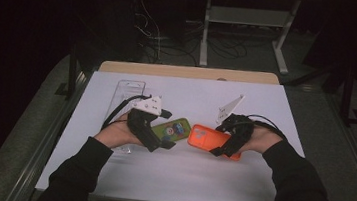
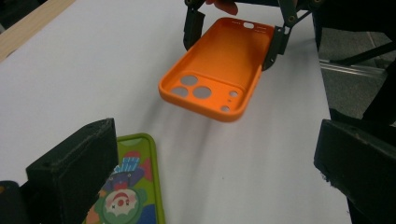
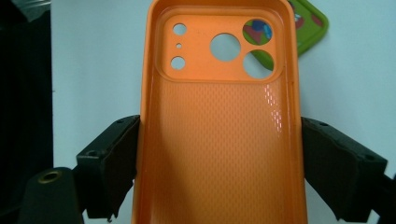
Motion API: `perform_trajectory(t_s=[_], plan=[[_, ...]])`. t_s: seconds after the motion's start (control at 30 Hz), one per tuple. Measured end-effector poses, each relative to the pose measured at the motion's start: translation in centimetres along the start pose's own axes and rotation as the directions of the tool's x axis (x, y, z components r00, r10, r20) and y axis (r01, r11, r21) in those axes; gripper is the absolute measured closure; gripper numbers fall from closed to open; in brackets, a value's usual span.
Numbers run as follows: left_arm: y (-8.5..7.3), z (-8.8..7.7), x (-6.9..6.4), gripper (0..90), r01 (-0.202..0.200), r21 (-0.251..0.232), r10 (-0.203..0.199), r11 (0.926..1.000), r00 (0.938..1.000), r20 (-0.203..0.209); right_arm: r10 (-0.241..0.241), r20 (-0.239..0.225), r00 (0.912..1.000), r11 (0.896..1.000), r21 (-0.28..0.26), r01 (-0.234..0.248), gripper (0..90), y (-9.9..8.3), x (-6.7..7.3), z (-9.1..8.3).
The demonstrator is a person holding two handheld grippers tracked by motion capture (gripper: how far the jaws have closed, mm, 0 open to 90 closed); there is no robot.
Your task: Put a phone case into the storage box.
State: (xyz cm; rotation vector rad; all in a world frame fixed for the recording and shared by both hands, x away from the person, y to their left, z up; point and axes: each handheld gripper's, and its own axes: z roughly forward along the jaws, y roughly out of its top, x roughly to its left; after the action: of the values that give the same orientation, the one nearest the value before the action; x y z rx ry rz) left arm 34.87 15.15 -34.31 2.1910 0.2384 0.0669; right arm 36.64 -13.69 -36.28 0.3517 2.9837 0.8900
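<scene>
The right gripper (image 1: 224,144) pinches the empty orange silicone phone case (image 3: 219,140) across its width, one jaw on each long side wall, and holds it clear of the white worktop (image 1: 184,174) with its hollow side up and the camera cut-outs toward the left hand. The left gripper (image 1: 154,141) has its jaws spread with nothing between them, hovering just over the near end of the green phone with a cartoon clown on its back (image 2: 128,191), which lies flat on the worktop just beside the orange case. The step in hand looks like bringing case and phone together. Next, the left gripper would need to close on the phone's edges and lift it, lining its camera end up with the cut-outs.
</scene>
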Motion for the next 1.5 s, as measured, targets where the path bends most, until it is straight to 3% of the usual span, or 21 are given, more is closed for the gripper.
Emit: perform_trajectory(t_s=[0.27, 0.47, 0.7, 0.8, 1.3, 1.5], plan=[[0.2, 0.8, 0.5, 0.0, -0.015, 0.015, 0.015, 0.9998, 0.9991, 0.04, -0.058, -0.053, 0.9969, 0.998, 0.017, 0.059, 15.1, 1.6, 0.2, 0.6], [0.1, 1.3, 0.7, 0.0, -0.033, 0.058, 0.03, 0.9978, 0.9976, 0.062, -0.093, -0.092, 0.9914, 0.995, 0.023, 0.096, 15.1, 2.7, 0.5, 0.9], [0.2, 2.1, 0.5, 0.0, -0.042, 0.084, 0.033, 0.9956, 0.9942, 0.102, -0.135, -0.097, 0.9861, 0.989, 0.04, 0.139, 15.1, 3.9, 0.9, 1.2], [0.3, 2.7, 0.4, 0.0, -0.066, 0.103, 0.053, 0.9925, 0.9906, 0.126, -0.157, -0.106, 0.9819, 0.986, 0.042, 0.162, 15.1, 4.7, 1.1, 1.4], [0.0, 3.9, 0.1, 0.0, -0.075, 0.173, 0.046, 0.982, 0.985, 0.166, -0.209, -0.108, 0.9721, 0.976, 0.035, 0.213, 15.1, 6.6, 1.7, 1.6], [0.0, 3.9, 0.1, 3.2, -0.085, 0.175, 0.056, 0.9809, 0.9843, 0.168, -0.209, -0.113, 0.9714, 0.976, 0.037, 0.214, 15.1, 6.9, 1.8, 1.8]])
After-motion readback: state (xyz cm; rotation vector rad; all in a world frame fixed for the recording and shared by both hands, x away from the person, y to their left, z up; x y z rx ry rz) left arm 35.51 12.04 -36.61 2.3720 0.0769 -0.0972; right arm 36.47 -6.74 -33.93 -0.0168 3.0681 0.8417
